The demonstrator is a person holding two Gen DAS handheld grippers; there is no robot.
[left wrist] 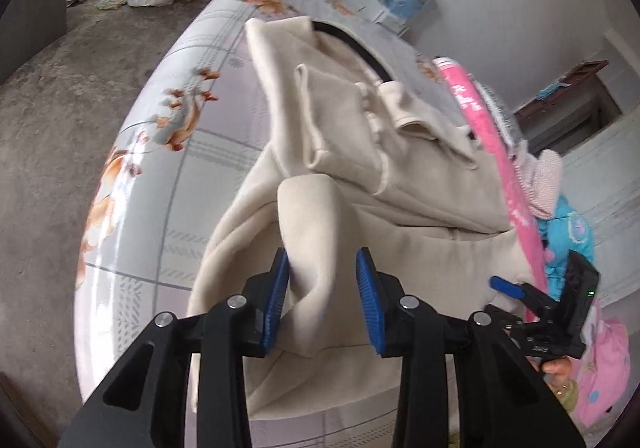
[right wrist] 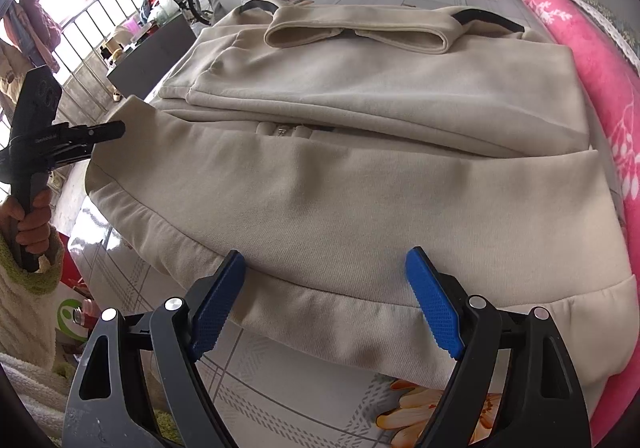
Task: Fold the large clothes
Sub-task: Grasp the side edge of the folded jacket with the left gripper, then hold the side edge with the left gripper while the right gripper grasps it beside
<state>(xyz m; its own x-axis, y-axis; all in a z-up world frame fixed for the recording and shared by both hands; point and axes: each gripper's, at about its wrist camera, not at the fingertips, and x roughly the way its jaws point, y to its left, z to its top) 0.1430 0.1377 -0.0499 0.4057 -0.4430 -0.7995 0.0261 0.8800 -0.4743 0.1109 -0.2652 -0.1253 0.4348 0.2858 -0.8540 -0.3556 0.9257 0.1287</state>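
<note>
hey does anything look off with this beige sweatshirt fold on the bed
The beige sweatshirt looks mostly tidy, but its bottom-left corner is lifted and bunched between the left hand-held gripper pads, so the hem is uneven.

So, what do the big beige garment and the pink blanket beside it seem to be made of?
The big beige garment: probably thick matte cotton-type knit, judging by its fine ribbed weave and soft creases. The pink blanket: apparently plush fleece, given its fuzzy pile with a white leaf pattern.
</note>
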